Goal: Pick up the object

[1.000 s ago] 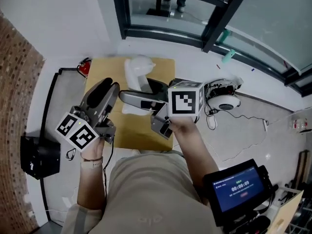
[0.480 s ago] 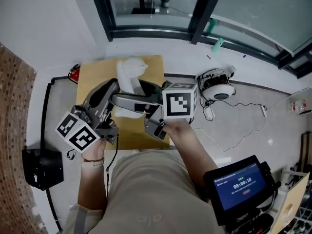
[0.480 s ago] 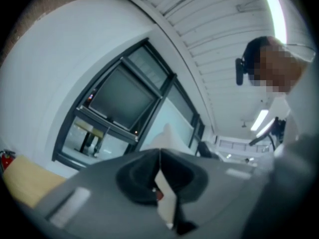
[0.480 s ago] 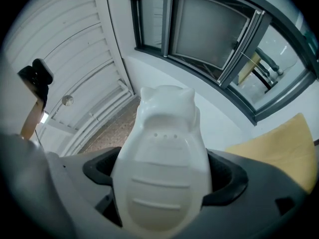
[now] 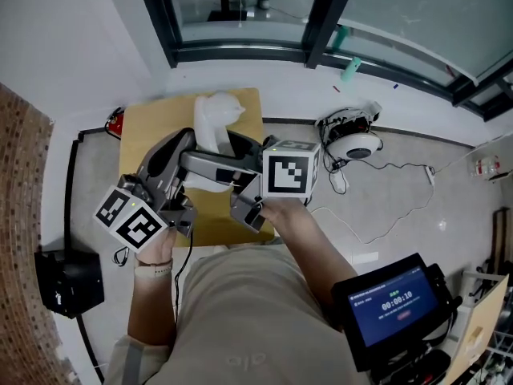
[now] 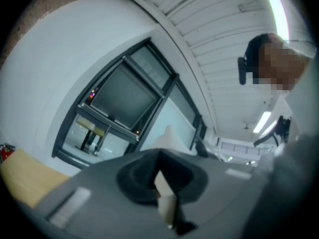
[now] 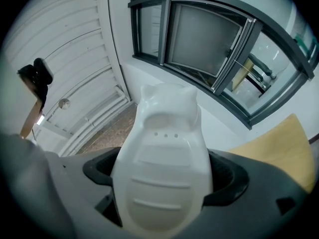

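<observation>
The object is a white moulded plastic piece with two ear-like points (image 5: pixel 215 119). It stands upright over the small wooden table (image 5: pixel 148 119). My right gripper (image 5: pixel 210 165) reaches in from the right and is shut on it. In the right gripper view the white piece (image 7: pixel 167 148) fills the space between the jaws, ears up. My left gripper (image 5: pixel 186 141) is just left of the piece, jaws shut and pointing upward. In the left gripper view the gripper (image 6: pixel 164 185) shows only a thin pale strip at the seam, with window and ceiling beyond.
A red item (image 5: pixel 115 123) lies off the table's left edge. A black box (image 5: pixel 68 279) sits on the floor at the lower left. A white device with tangled cables (image 5: pixel 353 144) lies to the right. A dark window frame (image 5: pixel 240 50) runs behind. A timer screen (image 5: pixel 389 301) is near my right hip.
The left gripper's two fingers stood apart a second ago and are now together. The white piece stays in the right gripper, and both grippers have drifted slightly left in the head view.
</observation>
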The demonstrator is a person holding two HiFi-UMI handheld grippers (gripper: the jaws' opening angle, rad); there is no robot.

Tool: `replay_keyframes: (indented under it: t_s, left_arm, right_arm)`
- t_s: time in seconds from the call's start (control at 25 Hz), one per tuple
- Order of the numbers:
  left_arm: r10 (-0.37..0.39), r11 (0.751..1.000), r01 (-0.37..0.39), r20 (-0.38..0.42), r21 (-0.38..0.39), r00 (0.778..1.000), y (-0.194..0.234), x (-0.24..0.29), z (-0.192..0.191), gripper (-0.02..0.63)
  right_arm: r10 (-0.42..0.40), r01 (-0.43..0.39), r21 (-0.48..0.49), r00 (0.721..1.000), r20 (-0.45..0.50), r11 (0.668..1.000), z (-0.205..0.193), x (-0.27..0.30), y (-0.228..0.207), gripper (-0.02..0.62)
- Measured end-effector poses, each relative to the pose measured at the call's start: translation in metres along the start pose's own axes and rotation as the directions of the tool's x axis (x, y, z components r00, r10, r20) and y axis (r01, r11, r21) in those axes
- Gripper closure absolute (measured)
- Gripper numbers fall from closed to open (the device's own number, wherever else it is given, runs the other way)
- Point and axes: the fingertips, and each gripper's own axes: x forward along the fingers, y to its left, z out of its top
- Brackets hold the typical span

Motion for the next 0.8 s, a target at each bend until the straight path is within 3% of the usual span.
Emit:
replay_keyframes:
  t_s: [0.24, 0.8]
  left_arm:
    - [-0.02, 0.996, 0.021, 0.011, -0.091, 1.0, 0.003, 0.0028, -0.0017, 0.621]
    - [0.0, 0.999, -0.001, -0.023, -0.043, 1.0, 0.0003, 0.0084, 0.0014, 0.621]
  right_arm:
    - [0.019, -0.02, 0.004, 0.999, 0.039, 1.0, -0.0004, 0.0, -0.0021, 0.104]
    - [0.015, -0.016, 0.012, 0.997, 0.08, 1.0, 0.0015, -0.001, -0.0007, 0.104]
